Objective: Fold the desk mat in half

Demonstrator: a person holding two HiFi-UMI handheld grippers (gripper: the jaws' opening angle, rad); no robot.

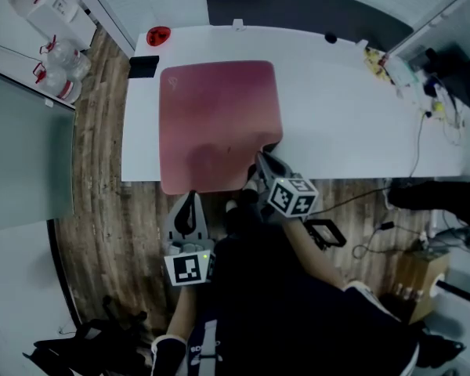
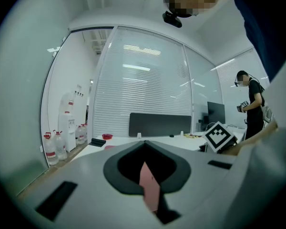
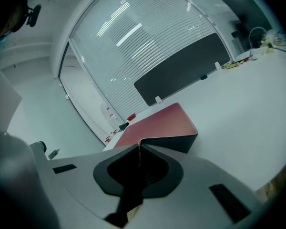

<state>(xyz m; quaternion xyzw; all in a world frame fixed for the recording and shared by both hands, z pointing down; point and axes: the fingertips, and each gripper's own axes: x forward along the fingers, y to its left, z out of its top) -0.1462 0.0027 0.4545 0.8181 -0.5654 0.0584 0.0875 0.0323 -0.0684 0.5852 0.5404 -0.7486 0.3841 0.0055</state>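
Note:
A pink-red desk mat [image 1: 215, 116] lies flat on the white table [image 1: 352, 124], its near edge reaching just past the table's front. My right gripper [image 1: 262, 163] is shut on the mat's near right corner, which is raised and curls up off the table. In the right gripper view the thin mat edge [image 3: 140, 149] runs between the jaws and the dark underside shows below the lifted corner [image 3: 174, 140]. My left gripper [image 1: 189, 202] sits at the near left edge. A pink sliver of mat [image 2: 149, 185] is pinched in its shut jaws.
A small red object [image 1: 158, 34] and a black item [image 1: 143, 66] sit at the table's far left corner. A dark partition panel [image 1: 298, 10] runs along the back. Cables and clutter [image 1: 392, 65] crowd the right end. Water bottles [image 1: 59, 69] stand on the floor left. A person [image 2: 252, 104] stands far right.

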